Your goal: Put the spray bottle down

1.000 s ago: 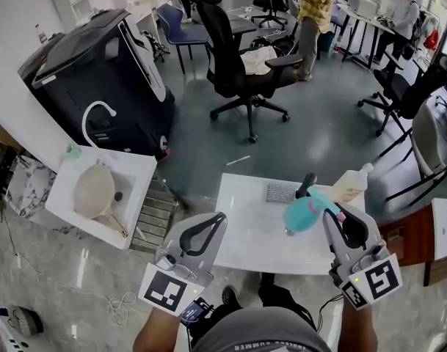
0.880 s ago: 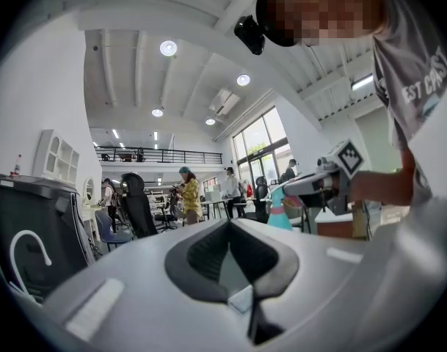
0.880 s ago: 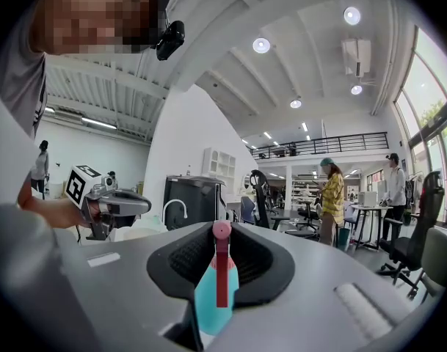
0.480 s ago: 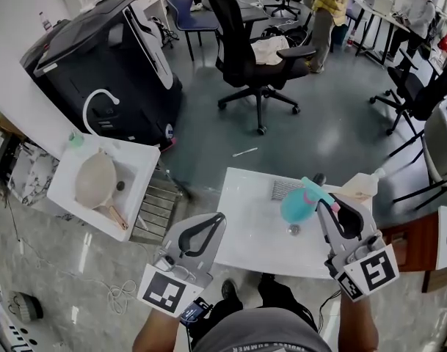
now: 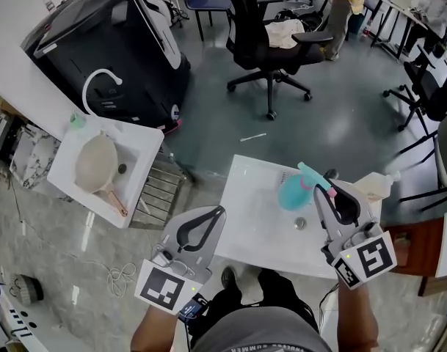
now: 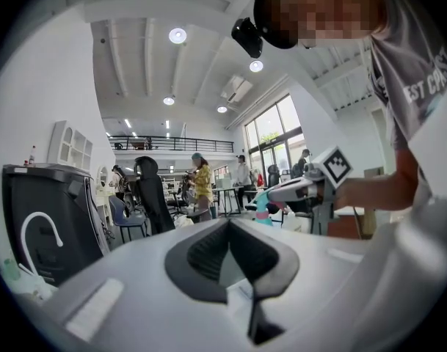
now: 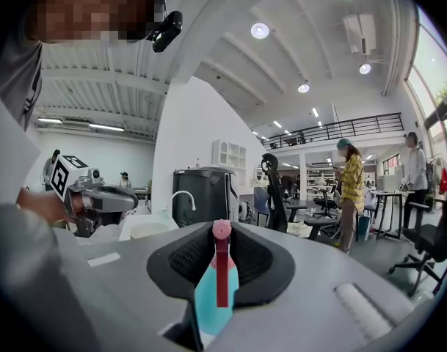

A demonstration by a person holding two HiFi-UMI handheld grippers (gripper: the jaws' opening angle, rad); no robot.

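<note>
Right gripper view: right gripper (image 7: 222,232) clamped on teal spray bottle (image 7: 212,292), held over white table (image 5: 256,229). Left gripper (image 6: 227,224) has its jaw tips together and holds nothing.

Beige bottle (image 5: 376,185) partly hidden behind right gripper (image 5: 324,186).

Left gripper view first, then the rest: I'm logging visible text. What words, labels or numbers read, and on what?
"EST COAS", cut off, on the person's grey shirt.
Cubes on left gripper and right gripper: square markers only, no letters.
Spray bottle: no label readable.
</note>
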